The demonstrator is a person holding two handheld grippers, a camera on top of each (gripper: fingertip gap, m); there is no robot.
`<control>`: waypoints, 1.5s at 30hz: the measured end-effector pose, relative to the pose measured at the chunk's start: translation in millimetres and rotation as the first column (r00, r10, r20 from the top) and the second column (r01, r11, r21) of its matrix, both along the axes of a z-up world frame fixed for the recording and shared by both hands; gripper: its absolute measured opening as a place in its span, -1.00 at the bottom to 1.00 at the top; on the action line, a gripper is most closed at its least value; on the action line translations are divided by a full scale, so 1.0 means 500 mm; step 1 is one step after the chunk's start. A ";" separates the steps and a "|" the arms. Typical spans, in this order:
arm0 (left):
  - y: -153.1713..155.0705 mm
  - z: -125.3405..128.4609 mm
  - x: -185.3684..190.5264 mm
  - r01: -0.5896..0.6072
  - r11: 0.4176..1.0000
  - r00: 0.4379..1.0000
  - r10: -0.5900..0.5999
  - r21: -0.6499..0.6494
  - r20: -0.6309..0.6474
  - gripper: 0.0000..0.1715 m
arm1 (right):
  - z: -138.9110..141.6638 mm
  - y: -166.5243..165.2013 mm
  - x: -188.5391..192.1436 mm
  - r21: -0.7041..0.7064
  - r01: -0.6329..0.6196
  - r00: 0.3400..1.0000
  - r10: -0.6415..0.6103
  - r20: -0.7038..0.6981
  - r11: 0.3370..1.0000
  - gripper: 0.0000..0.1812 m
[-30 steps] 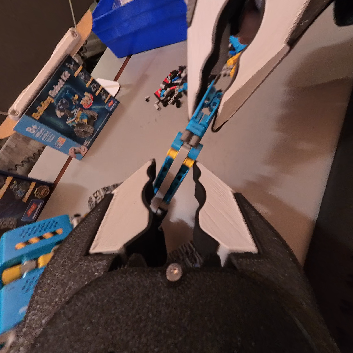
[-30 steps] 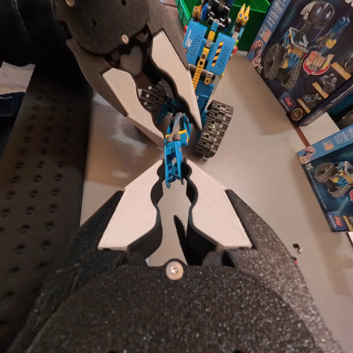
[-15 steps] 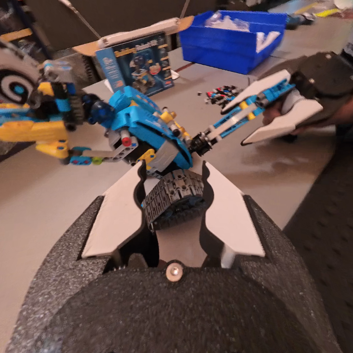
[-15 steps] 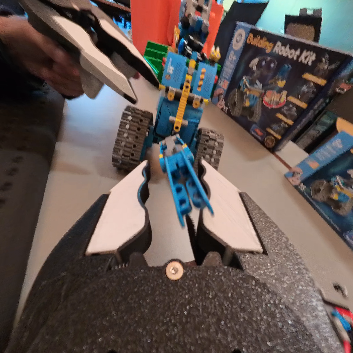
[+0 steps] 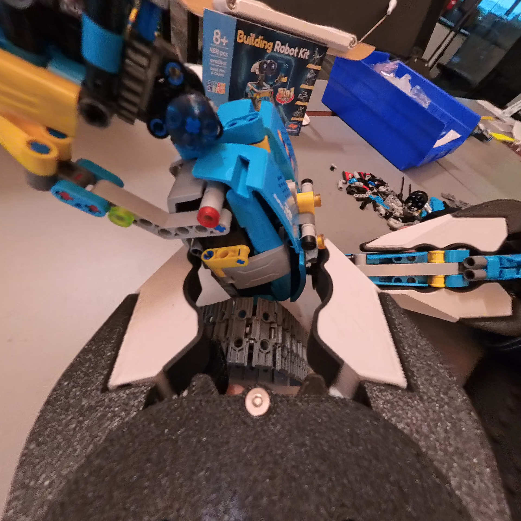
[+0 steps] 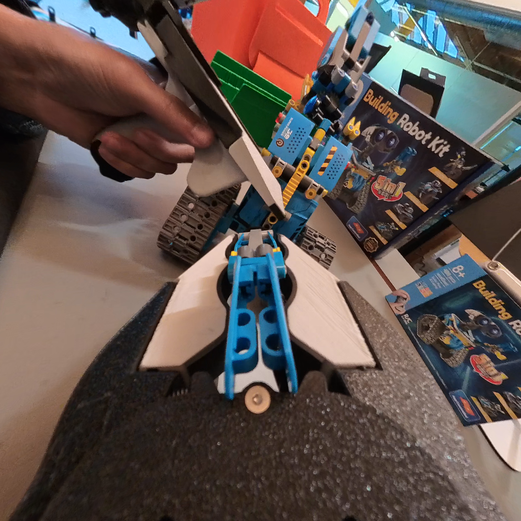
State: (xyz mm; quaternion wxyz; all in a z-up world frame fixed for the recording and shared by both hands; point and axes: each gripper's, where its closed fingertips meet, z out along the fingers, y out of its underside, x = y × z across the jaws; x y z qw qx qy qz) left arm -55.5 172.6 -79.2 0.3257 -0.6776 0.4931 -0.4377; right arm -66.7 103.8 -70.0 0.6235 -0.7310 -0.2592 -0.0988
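Clamping the blue beam assembly (image 6: 259, 310) lengthwise, your right gripper (image 6: 258, 239) points its grey tip straight at the tracked toy robot (image 6: 298, 174) on the table (image 6: 70, 253), a grip that looks chosen to aim that end at the model's side. Your left gripper (image 5: 256, 267) straddles the robot's blue body (image 5: 253, 197) above the grey track (image 5: 253, 338), jaws spread wide and perhaps bracing it, though contact isn't clear, while loose pieces (image 5: 377, 191) lie beside the blue bin (image 5: 394, 112).
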 end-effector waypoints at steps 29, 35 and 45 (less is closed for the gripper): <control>0.298 -0.025 -0.106 -0.277 0.961 0.953 0.277 0.015 -0.122 0.22 | 0.089 0.022 -0.057 -0.020 -0.427 0.297 0.120 -0.947 0.904 -0.72; 0.193 0.017 -0.228 -0.240 0.936 0.966 0.255 0.257 -0.026 0.14 | 0.082 0.001 -0.056 -0.006 -0.445 0.226 0.106 -0.968 0.896 -0.72; -0.115 0.044 -0.125 0.137 0.618 0.981 -0.191 0.774 -0.021 -0.27 | 0.082 -0.017 -0.062 -0.010 -0.445 0.218 0.097 -0.971 0.895 -0.72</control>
